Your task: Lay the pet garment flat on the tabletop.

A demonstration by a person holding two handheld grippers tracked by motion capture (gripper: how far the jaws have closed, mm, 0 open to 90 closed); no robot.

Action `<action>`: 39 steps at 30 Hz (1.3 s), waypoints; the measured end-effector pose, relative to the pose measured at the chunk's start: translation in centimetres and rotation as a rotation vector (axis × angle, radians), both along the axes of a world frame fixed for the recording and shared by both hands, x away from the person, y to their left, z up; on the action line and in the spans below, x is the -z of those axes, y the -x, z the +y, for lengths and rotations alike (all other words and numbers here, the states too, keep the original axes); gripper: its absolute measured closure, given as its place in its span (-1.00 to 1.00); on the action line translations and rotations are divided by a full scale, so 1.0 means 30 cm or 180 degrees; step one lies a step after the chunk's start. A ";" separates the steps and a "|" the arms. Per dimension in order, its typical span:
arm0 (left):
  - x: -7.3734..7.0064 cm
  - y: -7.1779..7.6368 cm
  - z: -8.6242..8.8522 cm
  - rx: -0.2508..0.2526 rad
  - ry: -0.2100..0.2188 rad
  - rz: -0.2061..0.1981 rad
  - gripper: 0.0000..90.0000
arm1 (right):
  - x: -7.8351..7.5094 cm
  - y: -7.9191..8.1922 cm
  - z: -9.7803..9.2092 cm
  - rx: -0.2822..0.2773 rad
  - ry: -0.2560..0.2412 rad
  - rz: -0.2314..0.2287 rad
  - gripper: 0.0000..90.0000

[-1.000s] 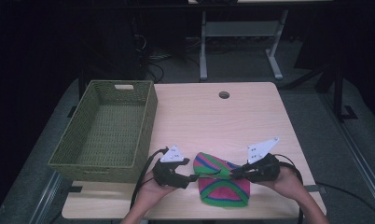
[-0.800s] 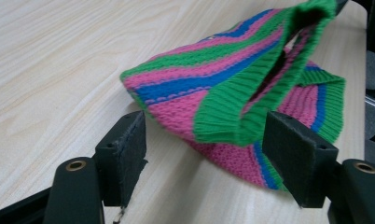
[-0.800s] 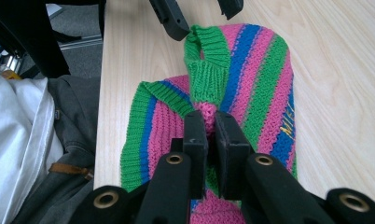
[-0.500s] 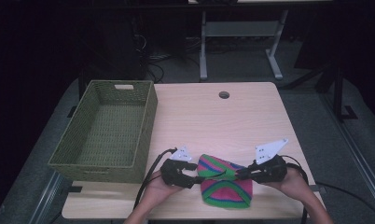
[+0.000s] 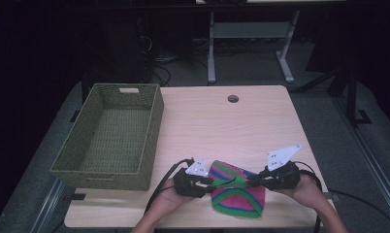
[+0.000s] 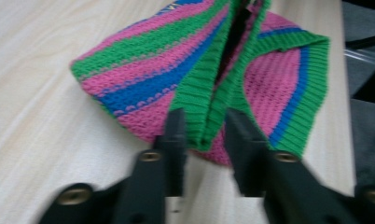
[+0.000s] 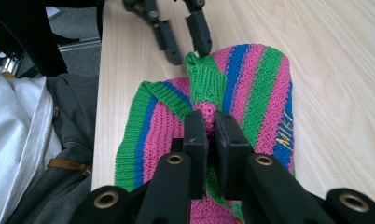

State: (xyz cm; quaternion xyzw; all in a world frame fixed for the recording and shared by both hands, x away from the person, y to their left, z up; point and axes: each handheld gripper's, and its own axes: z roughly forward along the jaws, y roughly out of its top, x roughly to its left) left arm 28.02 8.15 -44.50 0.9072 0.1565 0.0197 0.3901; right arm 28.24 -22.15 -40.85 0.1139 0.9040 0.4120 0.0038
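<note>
Jaws of the left gripper (image 6: 202, 128) stand apart, straddling a folded green ribbed edge of the knitted hat (image 6: 176, 60); the left gripper view shows gaps between the pads and the fabric, so nothing is pinched there. Jaws of the right gripper (image 7: 210, 123) are drawn together and clamped on a raised pink-and-green fold of the same hat, fabric bunched up between them. Hat is striped pink, green and blue with a green ribbed band and small yellow lettering on a blue stripe, seen in the right gripper view. It lies on the light wooden tabletop (image 5: 222, 126) near the front edge, between the two grippers, partly folded over itself, with the fold running from one gripper toward the other. High view: left gripper at the hat's left side, right gripper at its right side, each held in a hand, forearms entering from the bottom. Grey three-cornered plates sit on top of both grippers. Right gripper view also catches the left gripper farther off, its tips at the far green edge of the hat. Woven green basket (image 5: 110, 138) stands on the left part of the tabletop, well apart from the hat. Round cable hole (image 5: 233, 98) lies near the tabletop's far edge.
</note>
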 end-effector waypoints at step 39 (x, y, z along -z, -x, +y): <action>-0.117 0.028 0.026 -0.0024 -0.0153 -0.0516 0.90 | -0.052 -0.013 0.007 0.0054 -0.0023 -0.0088 0.88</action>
